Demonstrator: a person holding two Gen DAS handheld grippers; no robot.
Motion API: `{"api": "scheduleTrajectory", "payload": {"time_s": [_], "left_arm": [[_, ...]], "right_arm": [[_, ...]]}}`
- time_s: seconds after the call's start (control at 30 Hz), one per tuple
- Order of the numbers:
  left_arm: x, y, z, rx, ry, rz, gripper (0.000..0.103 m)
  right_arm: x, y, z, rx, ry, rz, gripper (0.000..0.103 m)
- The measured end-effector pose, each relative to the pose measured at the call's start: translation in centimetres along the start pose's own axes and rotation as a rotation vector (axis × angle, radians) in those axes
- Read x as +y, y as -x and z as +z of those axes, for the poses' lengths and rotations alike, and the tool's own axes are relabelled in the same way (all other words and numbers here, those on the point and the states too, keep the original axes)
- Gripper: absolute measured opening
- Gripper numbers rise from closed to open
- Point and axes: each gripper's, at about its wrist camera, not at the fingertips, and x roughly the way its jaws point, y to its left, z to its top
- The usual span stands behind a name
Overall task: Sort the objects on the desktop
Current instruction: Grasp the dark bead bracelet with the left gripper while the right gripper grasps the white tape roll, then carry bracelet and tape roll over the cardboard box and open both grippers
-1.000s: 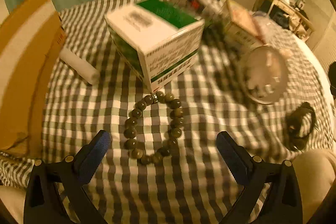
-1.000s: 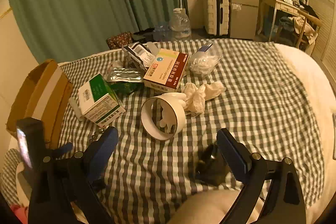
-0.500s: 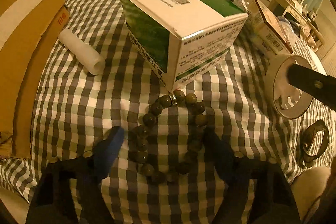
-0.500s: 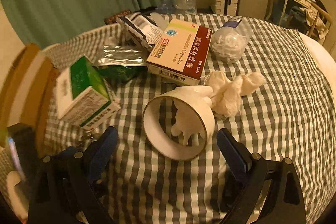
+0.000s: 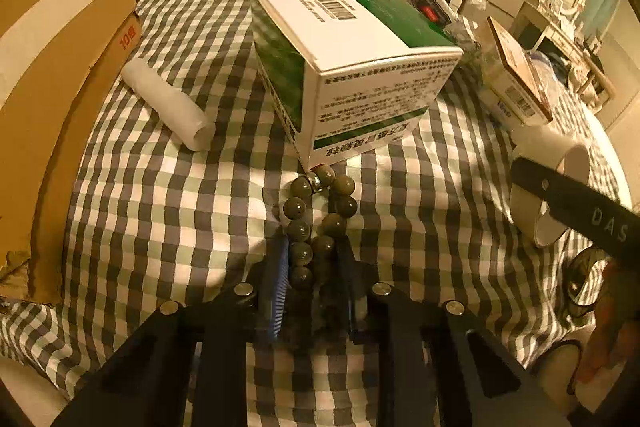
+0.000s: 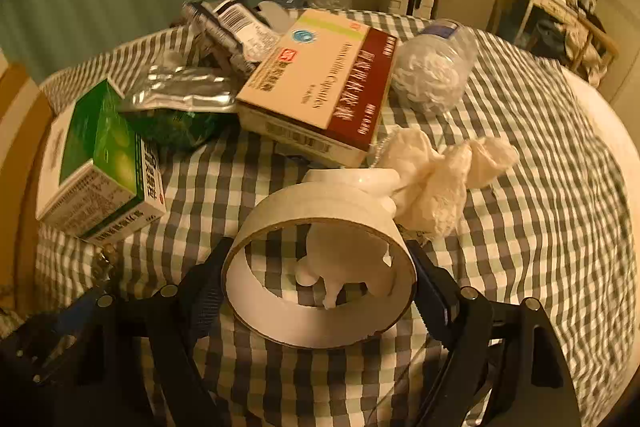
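my left tool (image 5: pixel 310 269) is closing on the bead bracelet (image 5: pixel 316 219); the near end of the loop sits squeezed between the two fingers, and the pads look to be touching the beads. the far end of the bracelet lies on the checked cloth (image 5: pixel 168 211), right against the bottom corner of the green and white box (image 5: pixel 352 67). a white roll (image 5: pixel 168 105) lies to the left of that box, near the cardboard carton (image 5: pixel 52 59).

my right tool (image 6: pixel 320 279) is closing too, its fingers standing either side of the wide white tape ring (image 6: pixel 320 263) that rests on its side on the cloth. whether the pads already press on the ring i cannot tell. just behind the ring are a crumpled tissue (image 6: pixel 440 171) and the red and cream medicine box (image 6: pixel 324 83).
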Motion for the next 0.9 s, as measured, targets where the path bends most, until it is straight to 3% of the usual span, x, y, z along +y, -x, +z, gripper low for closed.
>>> {"api": "scheduleTrajectory", "payload": {"time_s": [0.13, 0.17, 0.37, 0.5, 0.73, 0.9], "left_arm": [[-0.4, 0.0, -1.3, -0.025, 0.0, -0.01, 0.02], [-0.7, 0.6, -1.3, -0.042, 0.0, -0.021, 0.011], [-0.8, 1.1, -0.9, -0.11, -0.049, -0.037, 0.011], [-0.6, 2.7, -0.3, -0.151, -0.036, -0.061, 0.011], [-0.7, 1.7, 1.3, -0.136, 0.012, -0.067, 0.011], [-0.6, 4.2, 0.7, -0.189, 0.028, -0.112, 0.011]], "right_arm": [[-0.2, 0.9, -0.6, -0.008, -0.015, 0.037, 0.082], [-0.2, 1.3, -0.7, -0.015, -0.016, 0.044, 0.082], [-0.3, 3.5, -1.2, -0.052, -0.027, 0.083, 0.082], [-0.8, 4.5, -1.6, -0.069, -0.056, 0.113, 0.082], [-1.2, 6.5, -2.7, -0.091, -0.076, 0.137, 0.082], [-1.7, 7.3, -2.9, -0.112, -0.097, 0.149, 0.082]]}}
